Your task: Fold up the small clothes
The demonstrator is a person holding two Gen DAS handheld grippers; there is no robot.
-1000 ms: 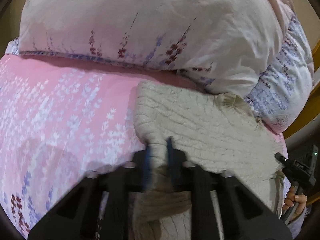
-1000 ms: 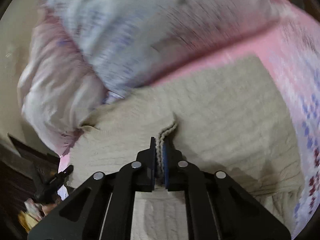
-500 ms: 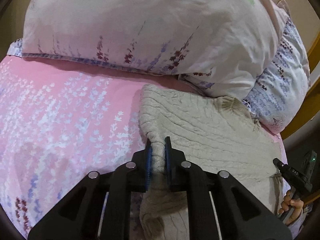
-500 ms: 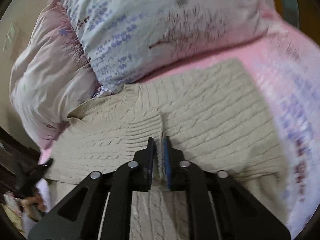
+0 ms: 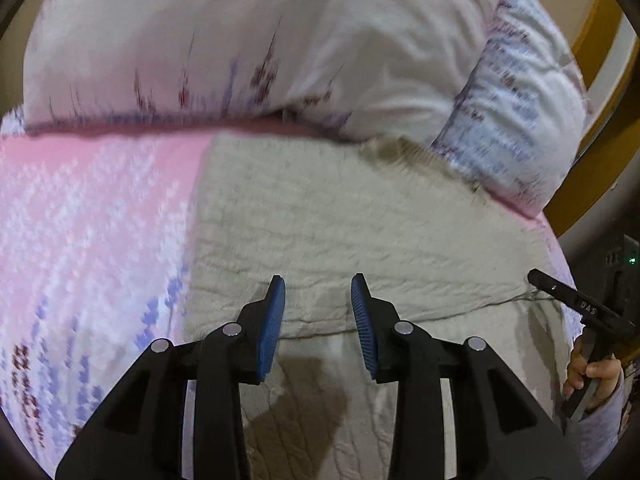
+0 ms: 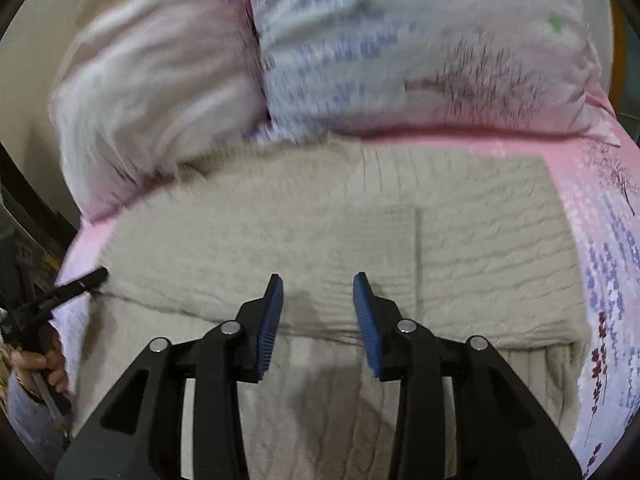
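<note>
The beige cable-knit sweater (image 5: 352, 232) lies flat on the pink flower-printed bed sheet (image 5: 92, 216), its top half folded down over the lower half, the fold edge running just beyond both tools. The sweater's far edge touches the two pale floral pillows (image 5: 256, 40). The left tool (image 5: 318, 294) hangs above the sweater's folded edge, spread wide and holding nothing. The right tool (image 6: 318, 294) hangs likewise above the sweater, its blue pads (image 6: 272, 320) wide apart and bare.
</note>
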